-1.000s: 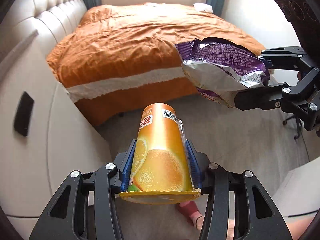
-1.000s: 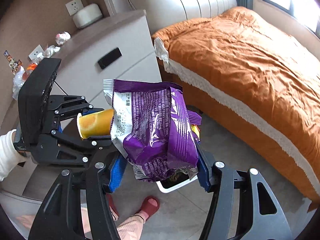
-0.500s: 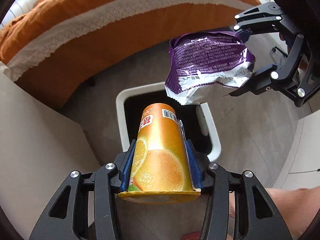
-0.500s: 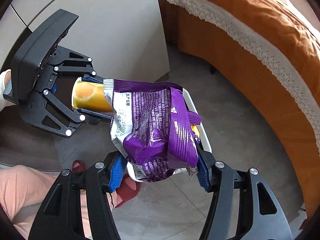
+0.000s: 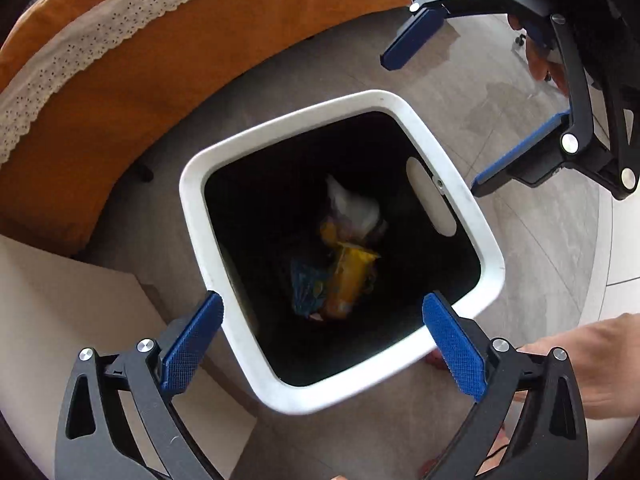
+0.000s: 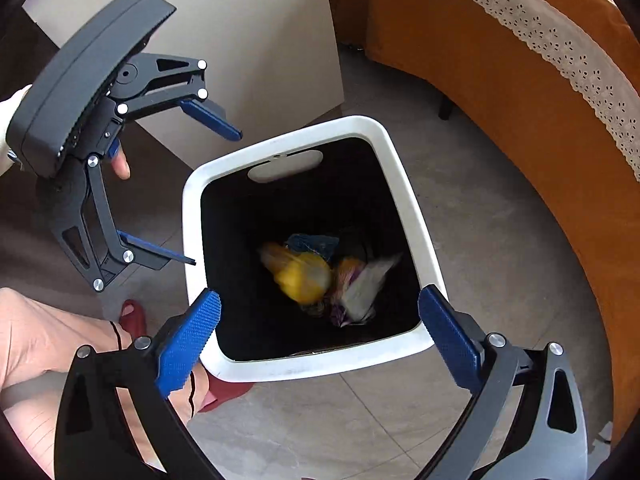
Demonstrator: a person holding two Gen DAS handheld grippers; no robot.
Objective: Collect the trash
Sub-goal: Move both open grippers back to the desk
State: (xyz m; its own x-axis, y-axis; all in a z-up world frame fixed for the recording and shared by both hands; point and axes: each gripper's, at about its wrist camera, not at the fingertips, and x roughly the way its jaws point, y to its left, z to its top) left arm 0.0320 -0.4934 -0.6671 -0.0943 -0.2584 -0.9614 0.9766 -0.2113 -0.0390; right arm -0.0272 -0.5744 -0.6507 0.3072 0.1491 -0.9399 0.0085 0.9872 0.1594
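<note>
A white-rimmed trash bin [image 5: 208, 240] with a dark inside stands on the floor, also in the right wrist view [image 6: 192, 216]. The orange cup [image 6: 298, 276] and the purple-and-silver snack bag [image 6: 360, 292] lie blurred at the bin's bottom among other wrappers [image 5: 340, 272]. My left gripper [image 5: 320, 336] is open and empty above the bin's near edge; it also shows in the right wrist view [image 6: 216, 196]. My right gripper [image 6: 320, 332] is open and empty above the bin; it also shows in the left wrist view [image 5: 436, 120].
The bed with its orange cover and lace trim [image 5: 120, 60] runs close beside the bin [image 6: 540, 80]. A beige nightstand [image 6: 248, 32] stands on the other side [image 5: 60, 320]. The person's leg and red slipper [image 6: 132, 316] are near the bin on grey floor tiles.
Both grippers opened and moved over the bin. The orange cup and the purple bag dropped out of them into the bin.
</note>
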